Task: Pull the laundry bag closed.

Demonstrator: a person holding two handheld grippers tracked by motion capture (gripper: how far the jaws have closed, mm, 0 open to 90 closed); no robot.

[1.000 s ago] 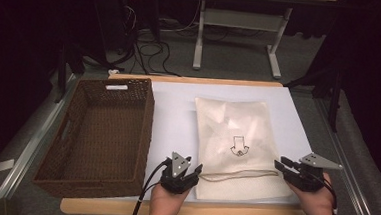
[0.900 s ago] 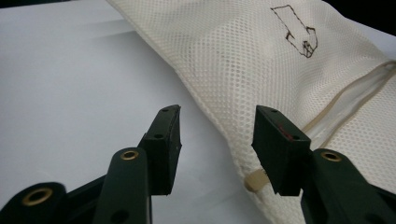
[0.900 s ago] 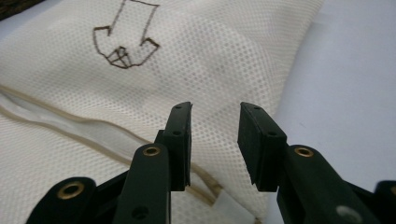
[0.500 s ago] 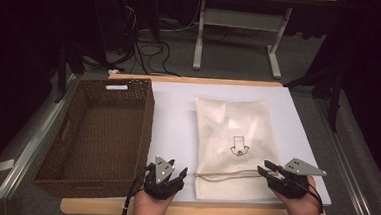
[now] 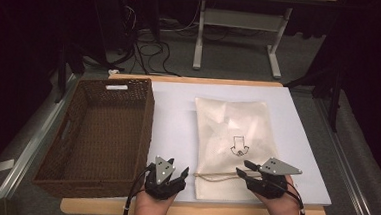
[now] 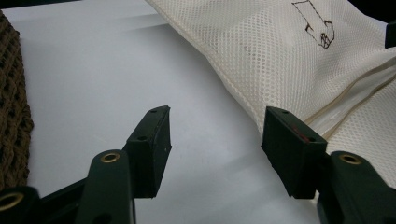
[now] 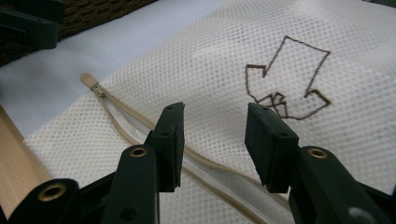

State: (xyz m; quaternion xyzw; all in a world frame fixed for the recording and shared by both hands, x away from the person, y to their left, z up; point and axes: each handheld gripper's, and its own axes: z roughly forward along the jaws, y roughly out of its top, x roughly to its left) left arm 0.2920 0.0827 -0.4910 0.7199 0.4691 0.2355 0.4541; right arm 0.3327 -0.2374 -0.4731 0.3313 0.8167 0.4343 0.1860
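Left gripper (image 5: 180,174) jaws apart, nothing between them. In the left gripper view (image 6: 215,135) they hover over bare white mat (image 6: 116,70); the bag (image 6: 299,51) edge lies just beside its right jaw, and whether they touch is unclear. The basket (image 6: 11,116) is off to its left.

Right gripper (image 5: 243,170) jaws also parted, holding nothing. In the right gripper view (image 7: 212,135) they sit low over the bag (image 7: 224,60), straddling the zipper line (image 7: 205,163), which runs under and between the jaws. Zipper pull (image 7: 95,87) is ahead and to the left of this gripper, near the bag corner. Brown arrow print (image 7: 287,77) is just ahead of its right jaw. Contact with the mesh can't be told.

High view: bag (image 5: 232,125) flat on the mat (image 5: 178,112), stretching forward from between the two grippers, its near zipper (image 5: 217,176) edge running from the left gripper's tips to the right gripper's tips. Basket (image 5: 97,132) is left of the left gripper, close. Both hands are at the near table (image 5: 192,210) edge.
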